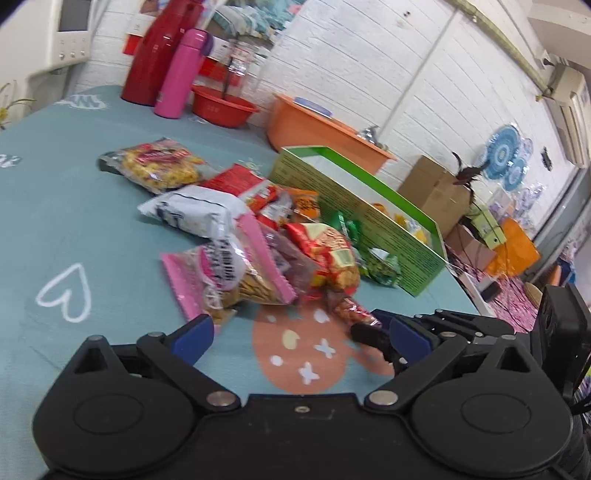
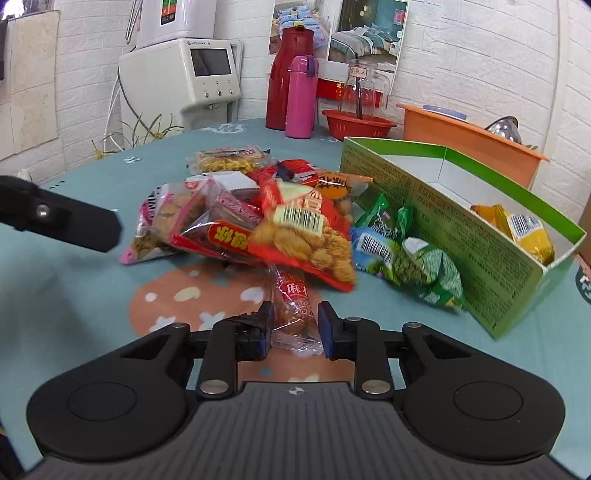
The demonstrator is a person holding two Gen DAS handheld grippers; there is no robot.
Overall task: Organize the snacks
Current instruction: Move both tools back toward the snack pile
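Right wrist: snack packet (image 2: 295, 314) between hand-held gripper (image 2: 295, 325).

White brick-pattern wall (image 2: 461, 66) straight beyond the hand-held gripper, bedding posters (image 2: 365, 33) taped on it. Ahead and left, white water dispenser (image 2: 195, 77) with small screen against the wall. Bench under teal cloth (image 2: 74, 295) printed with a white heart (image 1: 66, 293) and an orange patch (image 2: 207, 295). At the far bench edge, red thermos (image 2: 286, 77), pink flask (image 2: 301, 98), red basin (image 2: 358, 123), orange tub (image 2: 469, 142). In the left wrist view, far right: cardboard boxes (image 1: 436, 188), blue paper fans (image 1: 506, 151), air conditioner (image 1: 569, 107) high up.
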